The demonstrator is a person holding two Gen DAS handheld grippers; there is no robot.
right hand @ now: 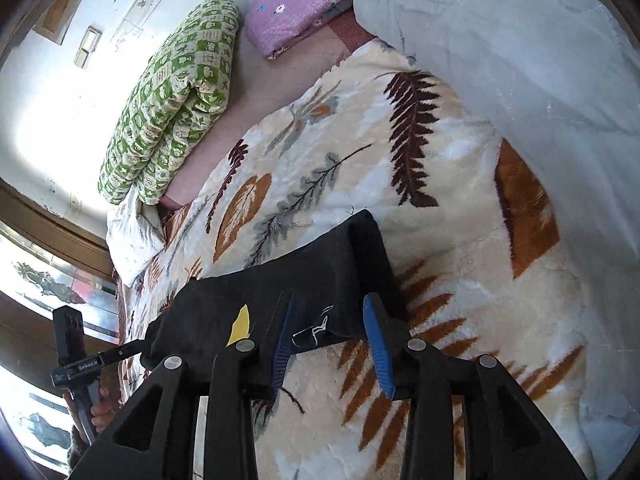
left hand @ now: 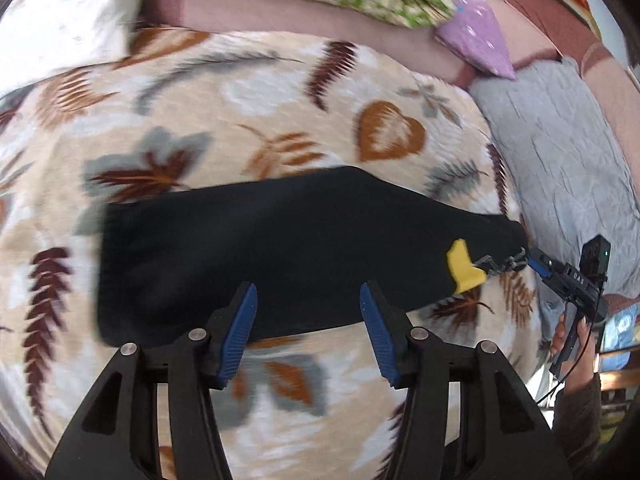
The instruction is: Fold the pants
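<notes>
Black pants (left hand: pixel 280 248) lie folded into a long strip on a leaf-patterned blanket (left hand: pixel 240 100). A yellow tag (left hand: pixel 464 270) shows near their right end. My left gripper (left hand: pixel 308 296) hovers open over the strip's near edge, nothing between its blue pads. My right gripper (left hand: pixel 520 262) points at the strip's right end in the left wrist view. In the right wrist view the right gripper (right hand: pixel 332 304) stands open, and the pants (right hand: pixel 332 264) edge with a white logo lies between its fingers, not pinched. The left gripper (right hand: pixel 120 354) and the hand holding it show at the lower left.
A rolled green-patterned quilt (right hand: pixel 172 100) and a purple pillow (right hand: pixel 296 4) lie at the bed's far side. A grey sheet (right hand: pixel 520 60) covers the area right of the blanket (right hand: pixel 320 140). A white pillow (right hand: pixel 136 232) sits at the blanket's far corner.
</notes>
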